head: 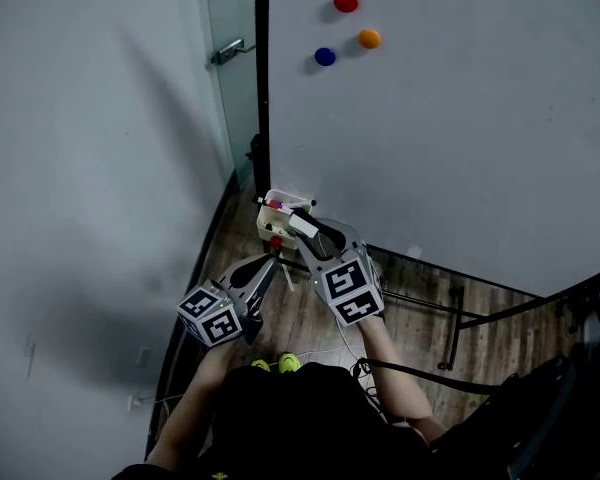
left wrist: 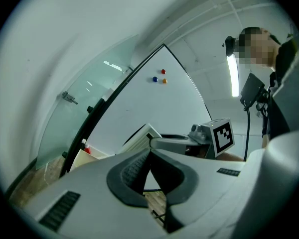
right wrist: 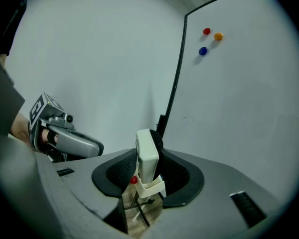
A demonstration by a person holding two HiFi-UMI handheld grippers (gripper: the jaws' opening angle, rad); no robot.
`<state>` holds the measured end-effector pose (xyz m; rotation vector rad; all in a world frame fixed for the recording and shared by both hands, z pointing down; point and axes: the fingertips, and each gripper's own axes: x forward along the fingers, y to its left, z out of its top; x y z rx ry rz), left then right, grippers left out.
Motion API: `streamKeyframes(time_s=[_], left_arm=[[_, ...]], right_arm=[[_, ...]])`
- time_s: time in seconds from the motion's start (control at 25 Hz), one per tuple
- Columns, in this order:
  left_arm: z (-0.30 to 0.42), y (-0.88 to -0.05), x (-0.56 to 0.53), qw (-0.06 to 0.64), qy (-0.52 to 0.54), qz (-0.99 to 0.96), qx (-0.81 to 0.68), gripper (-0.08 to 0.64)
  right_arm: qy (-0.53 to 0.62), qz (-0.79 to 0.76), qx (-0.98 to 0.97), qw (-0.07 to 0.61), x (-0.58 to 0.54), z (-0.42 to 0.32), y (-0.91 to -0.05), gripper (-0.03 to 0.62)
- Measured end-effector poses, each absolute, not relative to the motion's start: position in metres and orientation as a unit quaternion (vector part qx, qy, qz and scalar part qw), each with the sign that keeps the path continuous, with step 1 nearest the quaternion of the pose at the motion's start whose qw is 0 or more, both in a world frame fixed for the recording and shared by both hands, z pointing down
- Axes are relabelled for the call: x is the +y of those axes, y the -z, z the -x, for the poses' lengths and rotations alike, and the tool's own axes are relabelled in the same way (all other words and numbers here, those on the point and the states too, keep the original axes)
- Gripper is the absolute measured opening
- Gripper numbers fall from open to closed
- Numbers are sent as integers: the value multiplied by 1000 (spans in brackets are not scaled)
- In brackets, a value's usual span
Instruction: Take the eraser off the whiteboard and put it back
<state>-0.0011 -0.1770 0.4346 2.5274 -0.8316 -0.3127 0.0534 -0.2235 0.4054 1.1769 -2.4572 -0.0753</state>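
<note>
My right tongs (right wrist: 149,169) clamp the eraser (right wrist: 146,152), my left tongs (left wrist: 149,156) are closed and empty; I should seat its felt flat against the whiteboard (right wrist: 249,108).

Head view: from above the person, facing steeply down on the left gripper (head: 271,263) and right gripper (head: 308,233), with the whiteboard (head: 460,128) rising at the right
Left gripper view: close behind its own jaws, facing the whiteboard's left edge, the right gripper near at its right
Right gripper view: close behind its own jaws, facing that same edge, the left gripper near at its left
Shared: all three catch the whiteboard and its three magnets (head: 346,2); the eraser (right wrist: 147,156) shows in the head and right gripper views
</note>
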Motion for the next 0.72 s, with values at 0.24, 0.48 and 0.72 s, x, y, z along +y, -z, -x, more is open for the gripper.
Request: streamKeyframes(time_s=[0.24, 0.48, 0.72], left_arm=[[2, -431, -175, 230, 119, -917, -303, 20], [1, -432, -172, 235, 124, -914, -307, 20], [4, -436, -171, 245, 122, -909, -315, 20]], right_arm=[[26, -420, -882, 211, -226, -54, -411, 146], [20, -413, -885, 215, -231, -52, -417, 146], [15, -403, -888, 222, -238, -50, -428, 146]])
